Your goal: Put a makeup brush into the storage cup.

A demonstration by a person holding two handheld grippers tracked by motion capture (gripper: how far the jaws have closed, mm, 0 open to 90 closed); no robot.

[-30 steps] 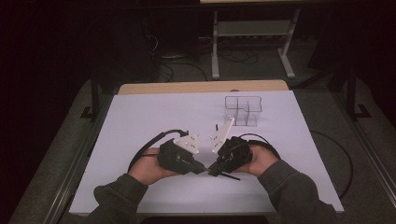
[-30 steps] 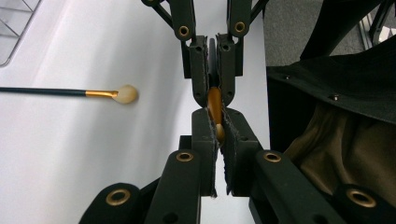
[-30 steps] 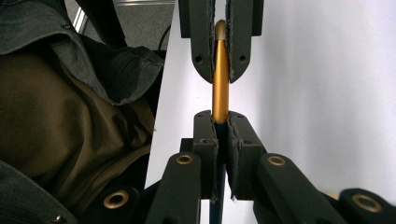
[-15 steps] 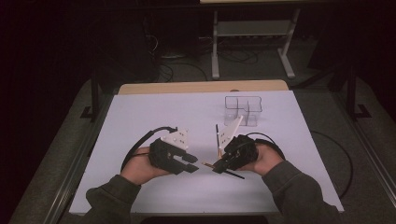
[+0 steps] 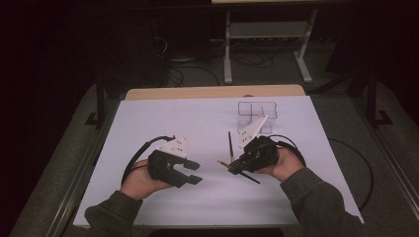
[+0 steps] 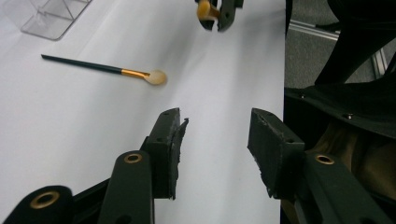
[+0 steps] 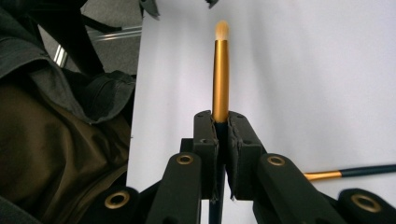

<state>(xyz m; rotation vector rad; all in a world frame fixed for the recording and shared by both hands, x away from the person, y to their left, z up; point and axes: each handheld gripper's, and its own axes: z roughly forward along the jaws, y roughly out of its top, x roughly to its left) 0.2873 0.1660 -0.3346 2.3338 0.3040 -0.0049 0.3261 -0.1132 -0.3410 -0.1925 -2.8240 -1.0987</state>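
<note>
My right gripper (image 7: 222, 122) is shut on a makeup brush (image 7: 220, 70), whose gold ferrule and pale tip stick out past the jaws. In the high view the right gripper (image 5: 238, 167) holds this brush (image 5: 224, 163) pointing left, with its dark handle trailing behind. A second, dark-handled brush (image 5: 230, 144) lies on the white table just left of the right hand; the left gripper view has it (image 6: 102, 69) at the upper left. My left gripper (image 6: 217, 135) is open with nothing between its jaws; it (image 5: 196, 173) sits low and left of the held brush.
A clear acrylic organiser (image 5: 257, 111) with compartments stands behind the right gripper, and its corner (image 6: 51, 18) is at the top left of the left gripper view. The white table top (image 5: 197, 123) ends in a wooden strip at the back. Both sleeves rest at the front edge.
The left gripper has drawn away to the left from the right gripper, which it was almost touching a second ago. The right gripper keeps the brush and has shifted slightly right.
</note>
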